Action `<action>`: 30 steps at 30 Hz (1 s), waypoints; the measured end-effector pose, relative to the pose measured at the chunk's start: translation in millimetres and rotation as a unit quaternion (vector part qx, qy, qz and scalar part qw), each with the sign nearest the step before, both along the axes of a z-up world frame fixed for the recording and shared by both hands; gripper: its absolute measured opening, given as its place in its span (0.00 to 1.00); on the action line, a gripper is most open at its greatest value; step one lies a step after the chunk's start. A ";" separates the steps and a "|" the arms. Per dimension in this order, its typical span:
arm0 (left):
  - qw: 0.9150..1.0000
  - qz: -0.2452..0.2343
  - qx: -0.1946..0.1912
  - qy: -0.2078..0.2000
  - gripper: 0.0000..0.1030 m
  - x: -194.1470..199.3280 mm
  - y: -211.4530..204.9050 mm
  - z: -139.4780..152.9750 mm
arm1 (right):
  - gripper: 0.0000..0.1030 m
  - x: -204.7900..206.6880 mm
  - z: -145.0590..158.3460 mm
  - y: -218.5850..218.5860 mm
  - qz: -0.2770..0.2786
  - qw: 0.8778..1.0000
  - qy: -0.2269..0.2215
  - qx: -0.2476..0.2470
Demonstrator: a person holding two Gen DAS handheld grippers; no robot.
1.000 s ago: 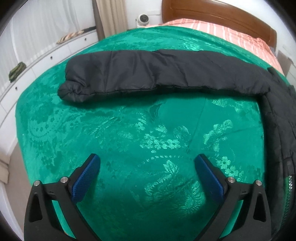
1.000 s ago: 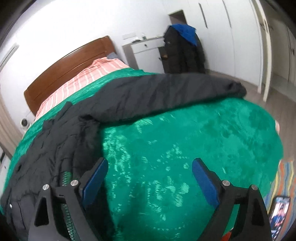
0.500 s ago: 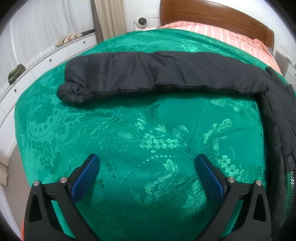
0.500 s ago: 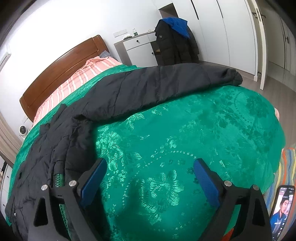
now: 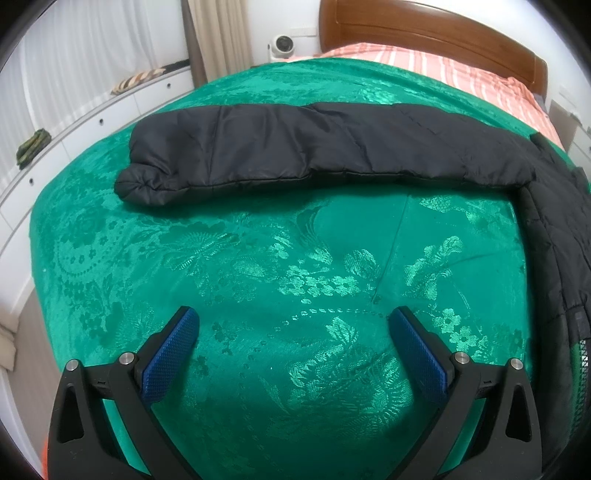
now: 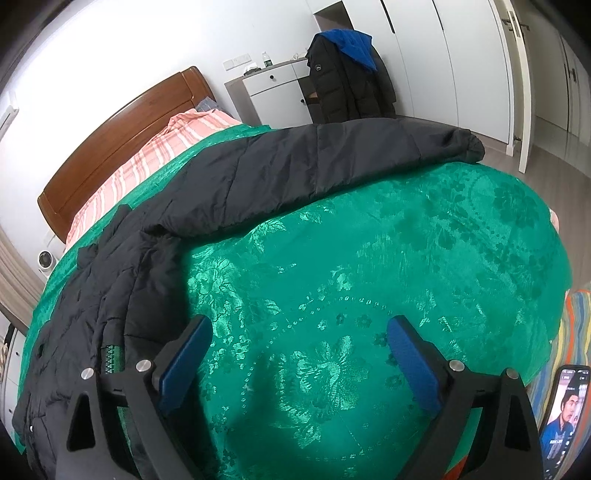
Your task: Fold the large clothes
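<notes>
A black padded jacket lies spread on a green patterned bedspread (image 5: 258,258). In the left wrist view one sleeve (image 5: 314,147) stretches leftward across the bed, its cuff (image 5: 140,184) at the left, and the jacket body (image 5: 554,240) runs down the right edge. In the right wrist view the other sleeve (image 6: 314,166) reaches right to its cuff (image 6: 465,146), and the body (image 6: 103,295) lies at the left. My left gripper (image 5: 293,332) is open and empty above bare bedspread. My right gripper (image 6: 299,339) is open and empty, its left finger (image 6: 184,362) beside the jacket's hem.
A wooden headboard (image 5: 424,29) and pink striped bedding (image 5: 424,62) are at the bed's far end. White drawers (image 5: 74,125) line the left wall. A dark coat (image 6: 343,88) hangs by a white dresser. A phone (image 6: 561,410) and a striped rug (image 6: 569,332) are at the bed's right side.
Both grippers have shifted slightly over the bed and stay open. The right wrist view has tilted, so the phone shows more. The jacket has not moved.
</notes>
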State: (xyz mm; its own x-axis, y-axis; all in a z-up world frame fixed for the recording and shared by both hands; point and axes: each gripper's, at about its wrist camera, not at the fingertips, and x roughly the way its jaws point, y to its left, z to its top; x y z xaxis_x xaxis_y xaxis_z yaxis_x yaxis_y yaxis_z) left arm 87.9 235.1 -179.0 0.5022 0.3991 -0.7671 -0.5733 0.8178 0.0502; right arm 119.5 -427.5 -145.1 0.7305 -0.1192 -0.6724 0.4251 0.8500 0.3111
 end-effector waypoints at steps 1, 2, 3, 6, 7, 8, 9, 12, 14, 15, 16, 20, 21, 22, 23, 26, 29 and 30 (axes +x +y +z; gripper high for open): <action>1.000 0.000 0.000 0.000 1.00 0.0 0.3 0.1 | 0.93 0.4 -0.5 0.1 0.000 1.000 0.001 0.000; 1.000 0.000 0.000 0.000 1.00 0.5 -0.3 0.4 | 0.93 0.9 -1.2 0.3 0.001 1.000 0.002 0.001; 1.000 0.000 0.001 0.000 1.00 0.4 -0.6 0.4 | 0.94 1.3 -1.5 0.6 0.001 1.000 0.003 0.000; 1.000 0.001 0.002 0.000 1.00 0.4 -1.5 0.7 | 0.94 2.4 -2.3 2.1 0.001 1.000 0.005 -0.001; 1.000 0.001 0.002 0.000 1.00 0.3 -1.6 0.7 | 0.94 2.3 -2.5 2.0 0.001 1.000 0.005 -0.001; 1.000 0.000 0.002 -0.001 1.00 0.2 -1.6 0.6 | 0.94 2.1 -2.7 2.1 0.001 1.000 0.004 -0.001; 1.000 0.000 0.002 -0.001 1.00 0.2 -1.7 0.6 | 0.94 2.1 -2.7 2.1 0.002 1.000 0.005 -0.001; 1.000 0.000 0.002 -0.001 1.00 0.1 -1.7 0.6 | 0.94 1.9 -2.8 2.2 0.001 1.000 0.004 0.000; 1.000 0.000 0.002 -0.001 1.00 0.1 -1.7 0.6 | 0.94 2.1 -3.1 2.1 0.001 1.000 0.004 0.002; 1.000 0.000 0.002 -0.001 1.00 0.1 -1.8 0.5 | 0.94 2.2 -3.4 2.1 0.001 1.000 0.004 0.003; 1.000 0.000 0.001 -0.001 1.00 0.0 -1.9 0.6 | 0.94 2.3 -3.6 2.2 0.000 1.000 0.004 0.004; 1.000 0.000 0.002 -0.001 1.00 -0.1 -1.8 0.6 | 0.94 2.1 -4.7 2.6 0.000 1.000 0.005 0.006; 1.000 0.000 0.002 -0.001 1.00 -0.1 -1.9 0.6 | 0.94 2.1 -4.9 2.7 -0.001 1.000 0.005 0.007; 1.000 0.000 0.002 -0.001 1.00 -0.2 -1.9 0.6 | 0.94 2.0 -5.2 2.6 -0.001 1.000 0.006 0.008; 1.000 0.000 0.002 -0.002 1.00 -0.2 -1.9 0.6 | 0.95 2.1 -5.7 2.3 0.000 1.000 0.006 0.010; 1.000 0.003 0.001 0.001 1.00 -1.0 -3.0 2.5 | 0.99 3.9 -8.3 0.9 0.003 1.000 0.008 0.020; 1.000 0.004 -0.006 0.000 1.00 -4.9 -8.0 9.6 | 1.00 7.0 -11.5 -0.4 0.006 0.999 0.016 0.027; 1.000 0.001 -0.011 -0.003 1.00 -6.8 -9.7 12.3 | 1.00 7.4 -11.8 -0.6 0.006 0.999 0.019 0.028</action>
State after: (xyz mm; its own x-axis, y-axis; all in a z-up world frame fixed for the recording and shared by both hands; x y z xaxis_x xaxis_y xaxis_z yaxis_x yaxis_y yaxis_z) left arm 81.1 225.4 -166.7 0.5064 0.3829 -0.7726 -0.5747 0.8179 0.0286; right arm 126.9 -428.1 -156.9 0.7055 -0.0711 -0.7051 0.4267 0.8370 0.3425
